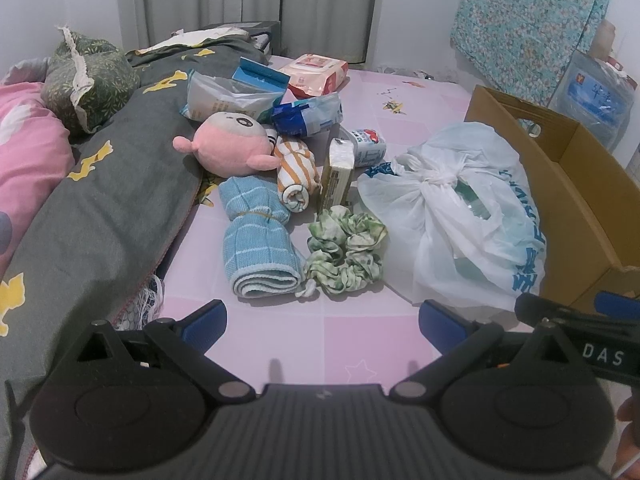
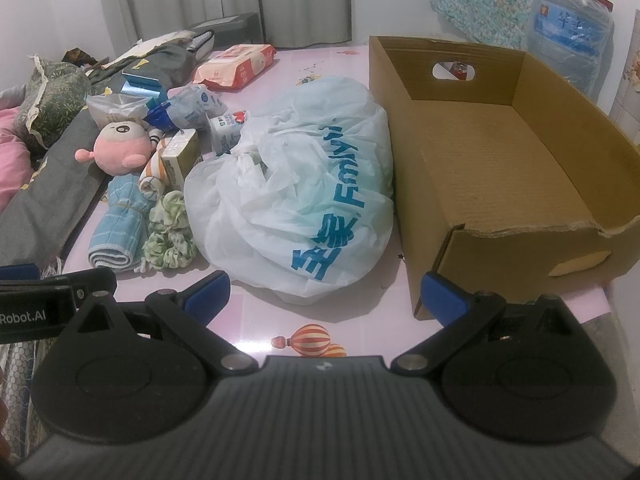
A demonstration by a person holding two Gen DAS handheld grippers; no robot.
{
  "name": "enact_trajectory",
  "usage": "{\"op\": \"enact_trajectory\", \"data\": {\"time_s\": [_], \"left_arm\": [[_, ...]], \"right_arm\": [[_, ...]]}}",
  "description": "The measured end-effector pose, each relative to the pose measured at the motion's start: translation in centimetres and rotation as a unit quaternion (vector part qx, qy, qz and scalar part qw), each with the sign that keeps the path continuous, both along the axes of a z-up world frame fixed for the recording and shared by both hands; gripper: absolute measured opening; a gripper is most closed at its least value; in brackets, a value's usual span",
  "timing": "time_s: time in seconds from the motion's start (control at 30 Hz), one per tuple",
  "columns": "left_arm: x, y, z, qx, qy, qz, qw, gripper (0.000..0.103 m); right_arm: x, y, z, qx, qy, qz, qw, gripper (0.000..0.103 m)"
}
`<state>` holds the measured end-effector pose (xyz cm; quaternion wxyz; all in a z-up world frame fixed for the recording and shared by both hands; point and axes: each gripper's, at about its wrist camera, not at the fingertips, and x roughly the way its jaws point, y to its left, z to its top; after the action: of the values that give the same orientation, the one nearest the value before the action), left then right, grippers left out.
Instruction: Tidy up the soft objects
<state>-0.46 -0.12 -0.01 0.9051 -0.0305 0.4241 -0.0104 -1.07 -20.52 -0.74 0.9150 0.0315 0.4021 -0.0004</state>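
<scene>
Opening stage, nothing picked yet. Left gripper [image 1: 322, 322] hovers low over the pink sheet, jaws spread wide, empty. Right gripper [image 2: 326, 294] likewise wide apart and empty.

Ahead of the left jaws, slightly left: rolled blue towel [image 1: 260, 248], green scrunchies [image 1: 346, 250] touching its right side, pink plush [image 1: 230, 144] farther back.

White plastic bag [image 2: 304, 188] lies directly ahead of the right jaws; cardboard box [image 2: 500, 168], empty, ahead to the right.

Likely next: left advances, closes on towel or scrunchies, carries across to the box.

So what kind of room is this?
Most likely a bedroom: a rumpled grey quilt and a green pillow lie on a bed with a pink sheet, and grey curtains hang behind.
</scene>
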Motion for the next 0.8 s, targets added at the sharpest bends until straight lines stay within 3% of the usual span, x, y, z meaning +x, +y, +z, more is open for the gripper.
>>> {"op": "enact_trajectory", "data": {"time_s": [0.8], "left_arm": [[0.09, 0.03, -0.05, 0.002, 0.002, 0.0, 1.0, 0.103]], "right_arm": [[0.01, 0.02, 0.0, 0.0, 0.0, 0.0, 1.0, 0.102]]}}
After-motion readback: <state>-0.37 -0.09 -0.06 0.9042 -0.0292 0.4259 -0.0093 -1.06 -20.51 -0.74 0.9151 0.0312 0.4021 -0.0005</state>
